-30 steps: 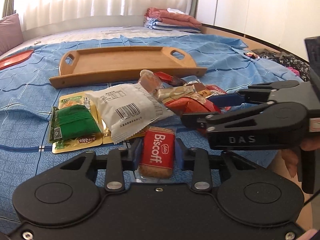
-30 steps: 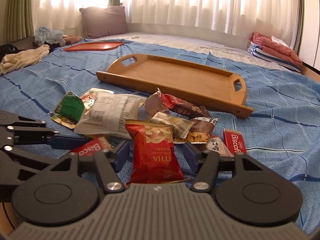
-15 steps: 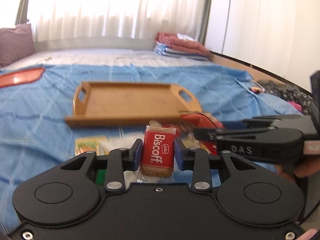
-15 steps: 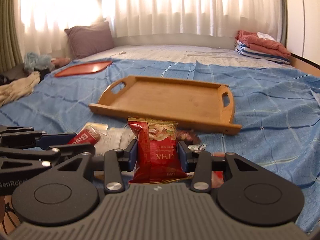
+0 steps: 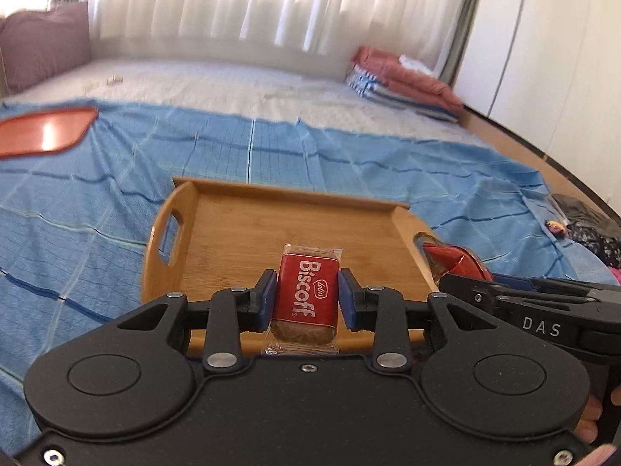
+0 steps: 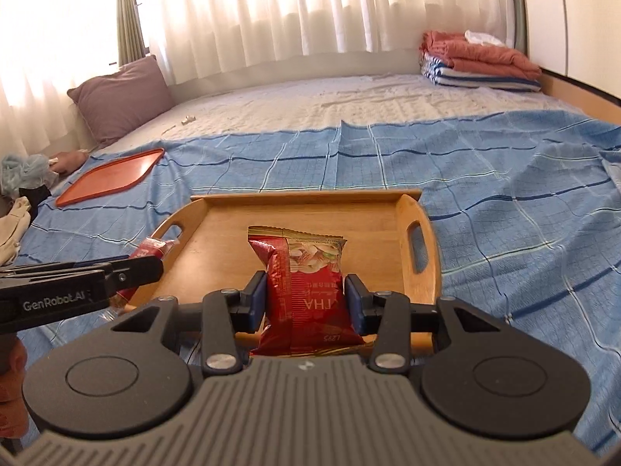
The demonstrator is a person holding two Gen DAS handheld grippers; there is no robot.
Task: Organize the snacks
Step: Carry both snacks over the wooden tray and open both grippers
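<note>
My left gripper (image 5: 306, 293) is shut on a red Biscoff biscuit pack (image 5: 304, 301), held upright over the near edge of the wooden tray (image 5: 240, 229). My right gripper (image 6: 306, 299) is shut on a red nut snack bag (image 6: 306, 291), also above the near part of the same tray (image 6: 361, 217). The tray's floor lies bare. In the left wrist view the right gripper (image 5: 481, 283) shows at the right with its red bag (image 5: 452, 258). In the right wrist view the left gripper (image 6: 147, 266) comes in from the left with the Biscoff pack (image 6: 149, 250). The other snacks are out of sight.
The tray sits on a blue checked blanket (image 6: 504, 178) over a bed. An orange flat tray (image 6: 110, 174) lies at the far left, a purple pillow (image 6: 120, 97) behind it. Folded towels (image 6: 481, 58) are stacked at the far right. Loose clothes (image 6: 15, 178) lie at the left edge.
Both grippers rose from the snack pile and moved forward to the wooden tray. The right gripper closed on the red bag. The pile has dropped out of view.
</note>
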